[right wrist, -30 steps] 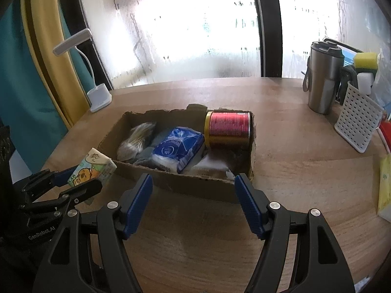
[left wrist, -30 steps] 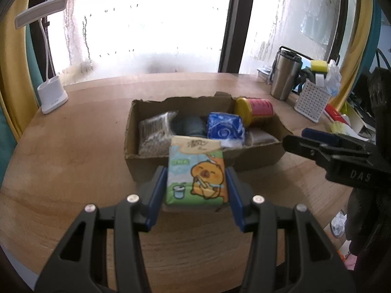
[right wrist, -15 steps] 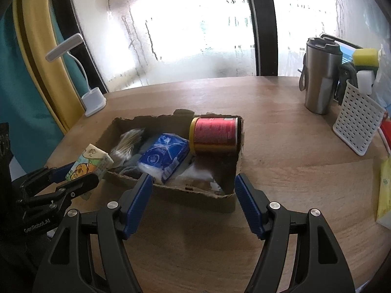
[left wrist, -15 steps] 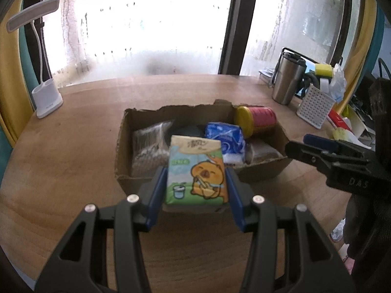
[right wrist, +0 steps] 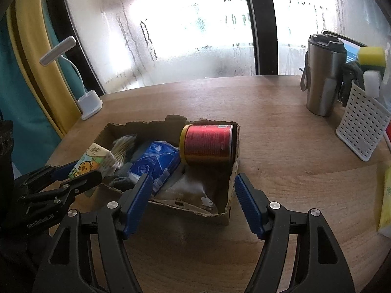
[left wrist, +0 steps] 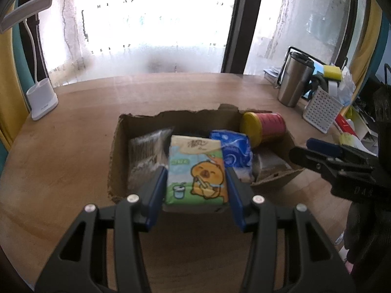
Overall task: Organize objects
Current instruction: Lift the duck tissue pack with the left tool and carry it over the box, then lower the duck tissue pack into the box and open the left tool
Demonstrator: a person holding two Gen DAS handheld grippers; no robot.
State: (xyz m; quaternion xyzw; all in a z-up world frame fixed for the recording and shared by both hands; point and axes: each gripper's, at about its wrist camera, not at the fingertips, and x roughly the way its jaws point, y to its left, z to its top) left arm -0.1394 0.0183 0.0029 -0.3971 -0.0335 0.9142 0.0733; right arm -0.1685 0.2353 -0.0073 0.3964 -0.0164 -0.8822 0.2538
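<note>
My left gripper [left wrist: 196, 185] is shut on a tissue pack with a yellow cartoon animal [left wrist: 196, 171] and holds it above the near left part of an open cardboard box [left wrist: 117, 146]. The pack also shows in the right wrist view [right wrist: 94, 161] between the left gripper's fingers [right wrist: 80, 183]. The box [right wrist: 229, 210] holds a red can with a yellow lid [right wrist: 207, 144], a blue packet [right wrist: 156, 163], a bag of cotton swabs [right wrist: 123, 146] and a brown pouch [right wrist: 190, 195]. My right gripper [right wrist: 193, 195] is open and empty at the box's near edge.
A steel travel mug [right wrist: 323, 73] and a white perforated basket [right wrist: 361, 124] with a yellow sponge stand at the right. A white desk lamp [left wrist: 40, 97] stands at the back left. A yellow item [right wrist: 386, 200] lies at the right table edge.
My left gripper has carried the tissue pack forward from in front of the box to over its near left part. My right gripper has moved closer to the box.
</note>
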